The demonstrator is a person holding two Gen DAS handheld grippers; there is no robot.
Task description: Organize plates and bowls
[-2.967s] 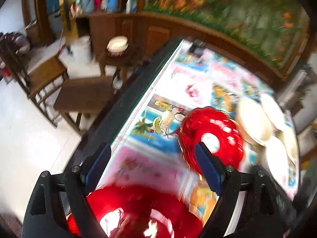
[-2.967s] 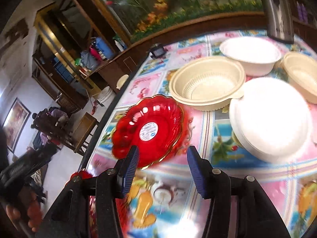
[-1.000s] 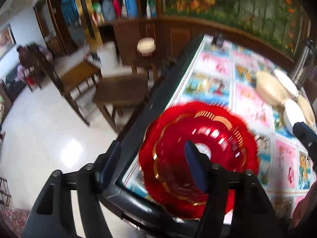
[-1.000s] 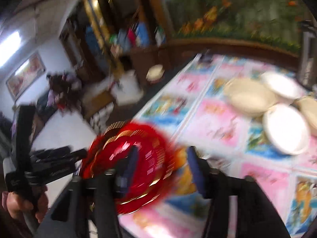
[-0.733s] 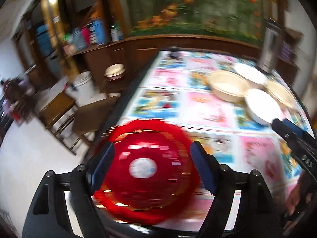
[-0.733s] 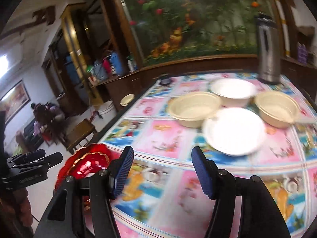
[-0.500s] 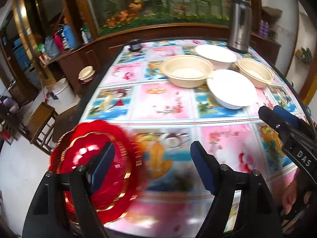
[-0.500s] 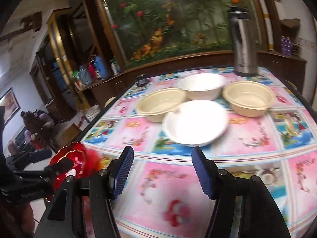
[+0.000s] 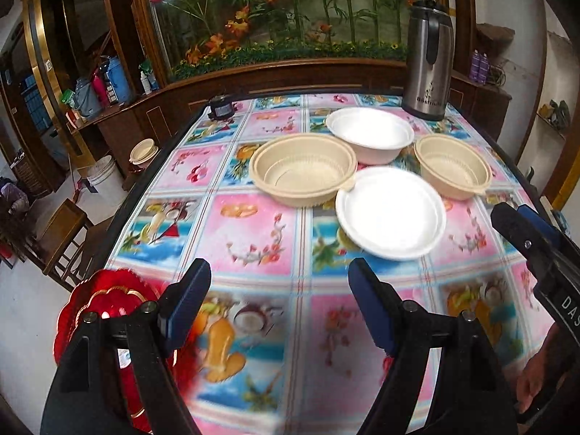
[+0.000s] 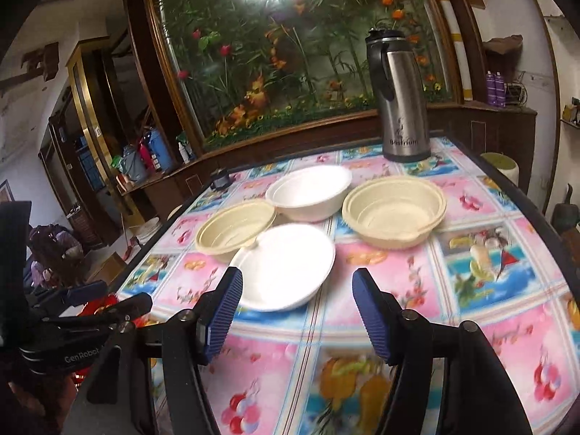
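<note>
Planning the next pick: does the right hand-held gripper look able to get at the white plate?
Probably yes. The right hand-held gripper is open, empty and aimed at the white plate, with only bare tablecloth between them.

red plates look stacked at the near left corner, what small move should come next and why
Probably ease the right hand-held gripper forward to the near rim of the white plate. Both hand-held grippers are open and empty, that plate lies closest, right ahead of it, and the two beige bowls and the white bowl sit loose behind.
</note>
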